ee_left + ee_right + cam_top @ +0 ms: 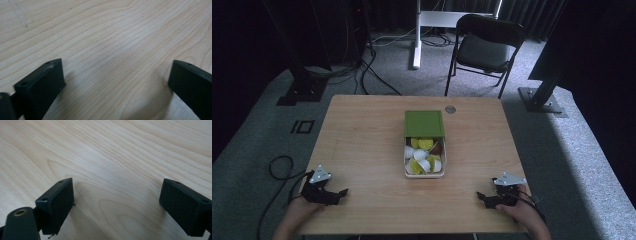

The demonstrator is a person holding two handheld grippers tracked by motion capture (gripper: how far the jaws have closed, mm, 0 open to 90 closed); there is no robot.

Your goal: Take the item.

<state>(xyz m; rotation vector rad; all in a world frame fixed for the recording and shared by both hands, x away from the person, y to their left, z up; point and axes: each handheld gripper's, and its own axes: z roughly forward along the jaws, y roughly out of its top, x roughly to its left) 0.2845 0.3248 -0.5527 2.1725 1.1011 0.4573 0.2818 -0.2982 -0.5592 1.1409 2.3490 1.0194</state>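
Left tool [343, 191]: resting low on the near left of the worktop [362, 150], jaws spread wide, gripping nothing; bare wood grain between them in the left gripper view [116, 82].
Right tool [481, 196]: sitting at the near right corner, jaws likewise standing wide apart, holding nothing; plain wood between them in the right gripper view [116, 205].
Box [440, 172]: lying at the middle of the worktop, well apart from both tools, roughly midway between them and farther from the person.
Lid [424, 123]: green, flat, covering the far half of the box, leaving the near half exposed.
Contents [422, 156]: small white and yellow-green capsules, piled loosely; too small for telling more.
Handling, judged: capsules probably being light, thin-walled, smooth and crushable, so calling for a gentle pinch across the body of a top one; lid likely being stiff and light, best taken at its near edge.
Risk, judged: squeezing too hard, denting a capsule or flicking it out.
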